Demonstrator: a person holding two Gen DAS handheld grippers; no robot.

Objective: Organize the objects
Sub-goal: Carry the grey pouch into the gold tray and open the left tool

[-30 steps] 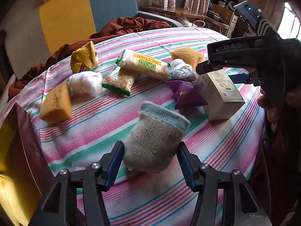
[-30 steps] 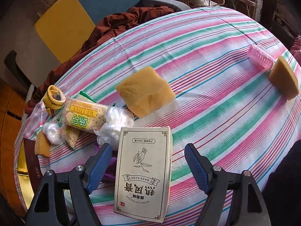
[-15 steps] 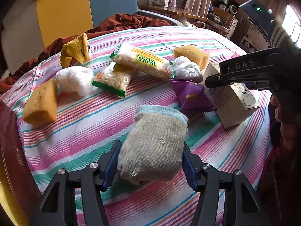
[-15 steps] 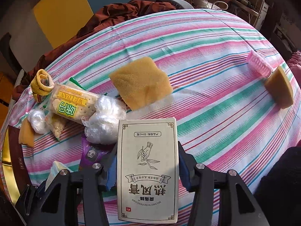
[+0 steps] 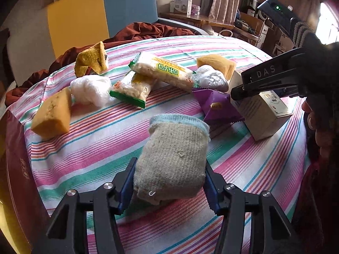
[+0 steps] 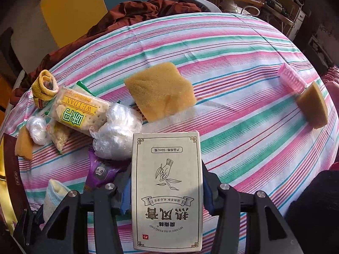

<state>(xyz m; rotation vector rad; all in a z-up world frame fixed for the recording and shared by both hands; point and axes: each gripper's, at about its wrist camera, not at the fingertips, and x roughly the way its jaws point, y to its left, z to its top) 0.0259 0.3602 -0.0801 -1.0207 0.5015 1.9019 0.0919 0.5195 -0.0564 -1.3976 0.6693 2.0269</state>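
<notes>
Left gripper (image 5: 169,187) is clamped on a rolled grey sock (image 5: 172,160) with a light blue cuff, both blue pads pressed into its sides, down at the near edge of the table. Right gripper (image 6: 166,187) is squeezed onto a cream carton (image 6: 166,190) printed with Chinese text and a drawing of a hand holding a sprig; the carton sits flat-faced toward the camera, touching a purple snack packet (image 6: 99,171) on its left.

Surface is a round table under a striped tablecloth (image 6: 233,67) in pink, green and white. Behind it there's a yellow and blue chair (image 5: 99,14) with a rust-brown cloth (image 5: 148,30) draped over the seat, plus a cluttered wooden desk (image 5: 211,20) and curtains further back.

Loose stuff on the cloth: a Weidan cracker pack (image 6: 79,110) lying over a second green-edged snack bag (image 5: 132,89), a crumpled clear plastic bag (image 6: 118,131) just beside the carton, a smaller white plastic wad (image 5: 91,90), and a rolled yellow sock (image 5: 92,59). One yellow sponge (image 6: 161,93) sits mid-table, another sponge block (image 5: 53,112) is at the left edge, and a third sponge wedge (image 6: 313,108) is far right, touching a pink ribbed roller (image 6: 292,80).

Dark red box (image 5: 19,169) sits by the table's left side; can't tell what's in it.
</notes>
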